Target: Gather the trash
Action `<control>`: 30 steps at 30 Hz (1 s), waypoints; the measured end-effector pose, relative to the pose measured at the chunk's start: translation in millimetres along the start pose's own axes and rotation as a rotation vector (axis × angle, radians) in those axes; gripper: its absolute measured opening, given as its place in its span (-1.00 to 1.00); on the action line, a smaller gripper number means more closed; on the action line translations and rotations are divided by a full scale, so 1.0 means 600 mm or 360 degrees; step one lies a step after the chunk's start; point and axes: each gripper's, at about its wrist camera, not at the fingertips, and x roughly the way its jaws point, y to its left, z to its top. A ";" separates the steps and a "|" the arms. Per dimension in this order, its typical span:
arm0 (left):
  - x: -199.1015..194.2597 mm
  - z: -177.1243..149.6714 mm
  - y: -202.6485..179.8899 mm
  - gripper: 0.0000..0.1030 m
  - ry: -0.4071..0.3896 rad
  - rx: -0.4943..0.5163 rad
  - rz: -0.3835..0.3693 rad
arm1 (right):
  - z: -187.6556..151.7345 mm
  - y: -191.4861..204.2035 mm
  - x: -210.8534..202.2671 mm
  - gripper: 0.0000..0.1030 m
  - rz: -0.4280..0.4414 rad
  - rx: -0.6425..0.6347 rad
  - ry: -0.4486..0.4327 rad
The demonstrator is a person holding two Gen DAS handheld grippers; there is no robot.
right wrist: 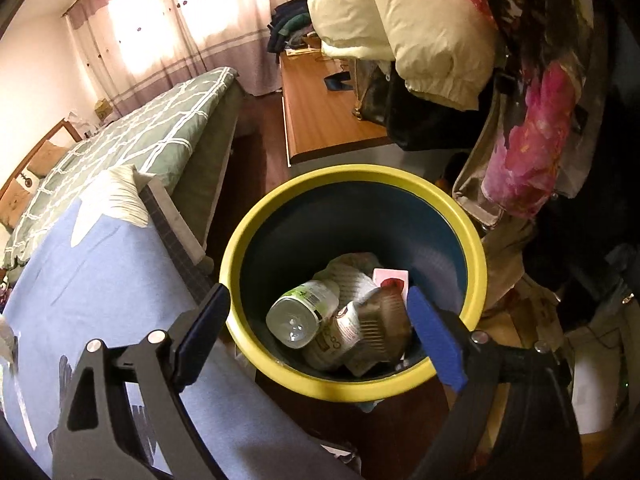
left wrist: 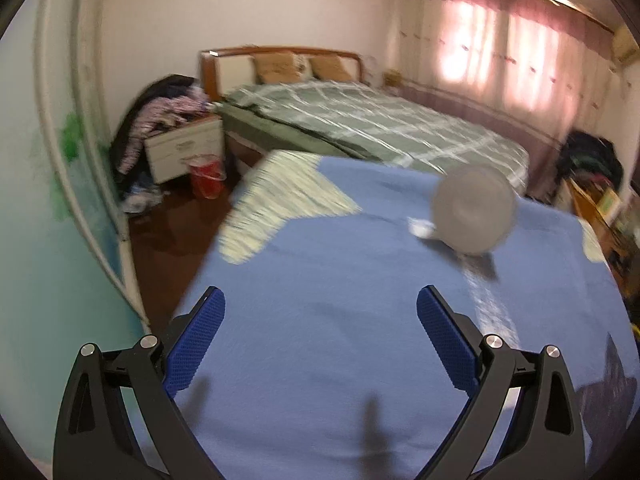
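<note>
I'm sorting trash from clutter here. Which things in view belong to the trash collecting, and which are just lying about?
Belongs to the job:
- yellow-rimmed bin
- plastic bottle and crumpled wrappers in it
- clear plastic cup on the blue blanket

Just lying about:
- cream puffer jacket
- green checked bed
- red bucket

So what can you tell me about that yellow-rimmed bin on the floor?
The bin is round, with a broad yellow rim and a dark blue inside, plastic by the look of it. It stands upright on the dark wooden floor, close beside the blue-covered surface. Inside lie a clear plastic bottle, crumpled wrappers and a pink-and-white card.
</note>
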 end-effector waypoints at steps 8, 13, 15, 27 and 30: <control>0.019 0.030 -0.140 0.74 0.0004 0.0359 -0.0146 | 0.001 -0.002 0.004 0.66 0.0062 0.0009 0.0017; 0.063 0.070 -0.212 0.73 0.0055 0.0379 -0.0214 | 0.001 0.001 0.004 0.66 0.0088 0.0004 0.0019; 0.090 0.083 -0.233 0.59 0.0096 0.0371 -0.0209 | 0.001 0.002 0.004 0.66 0.0100 0.0003 0.0021; 0.182 0.106 -0.302 0.45 0.0200 0.0456 -0.0206 | 0.001 0.009 0.007 0.66 0.0156 -0.0004 0.0034; 0.179 0.101 -0.339 0.45 0.0219 0.0642 -0.0293 | 0.001 0.010 0.008 0.66 0.0158 -0.0006 0.0039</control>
